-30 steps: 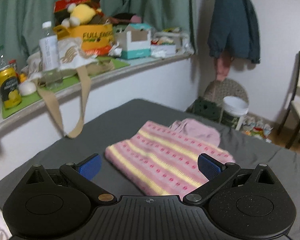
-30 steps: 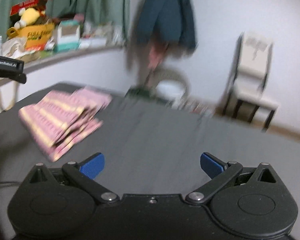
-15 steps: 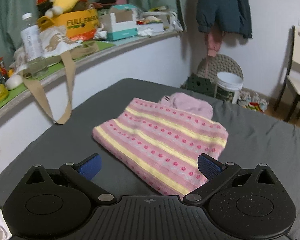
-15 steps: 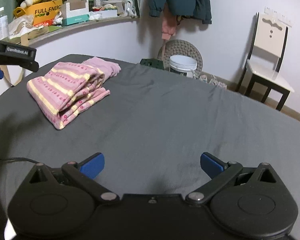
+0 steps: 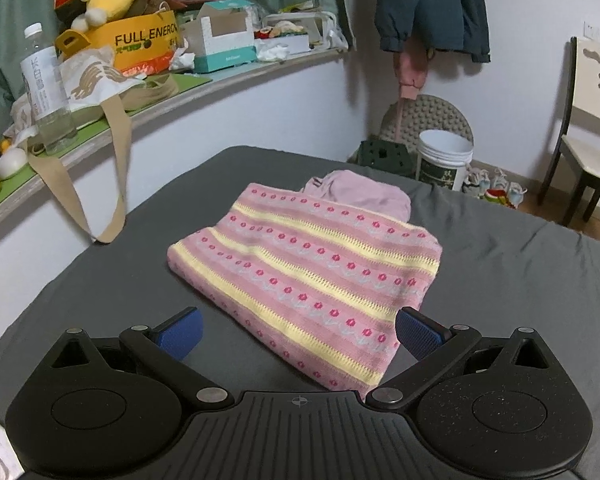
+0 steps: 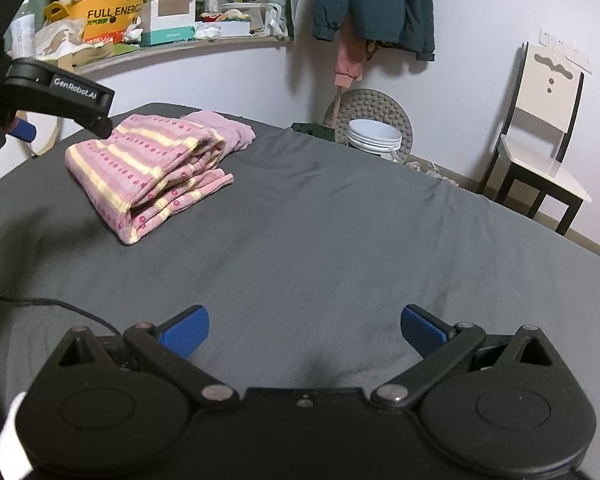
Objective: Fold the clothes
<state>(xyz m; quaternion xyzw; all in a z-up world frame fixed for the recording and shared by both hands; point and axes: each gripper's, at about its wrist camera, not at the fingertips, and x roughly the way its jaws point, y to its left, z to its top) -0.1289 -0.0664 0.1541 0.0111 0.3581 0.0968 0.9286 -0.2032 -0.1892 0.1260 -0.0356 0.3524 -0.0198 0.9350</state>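
Observation:
A pink sweater with yellow stripes and red dots [image 5: 312, 276] lies folded into a thick rectangle on the dark grey bed sheet [image 5: 520, 280]; a plain pink part pokes out at its far edge. My left gripper [image 5: 298, 334] hovers open just above its near corner, holding nothing. In the right wrist view the folded sweater [image 6: 148, 168] lies far left, and the left gripper's black body [image 6: 60, 92] hangs over it. My right gripper [image 6: 304, 330] is open over bare sheet, well away from the sweater.
A cluttered shelf [image 5: 140, 92] with a water bottle [image 5: 46, 92], boxes and a tote bag runs along the wall at left. A jacket [image 5: 432, 4] hangs on the wall. Beyond the bed stand a white bucket [image 5: 444, 158] and a chair [image 6: 540, 140]. A thin black cable [image 6: 52, 304] crosses the sheet.
The left gripper has drawn back and risen from the sweater, which now shows whole. The right view has steadied after a blurred swing, and the sweater sits slightly nearer in it.

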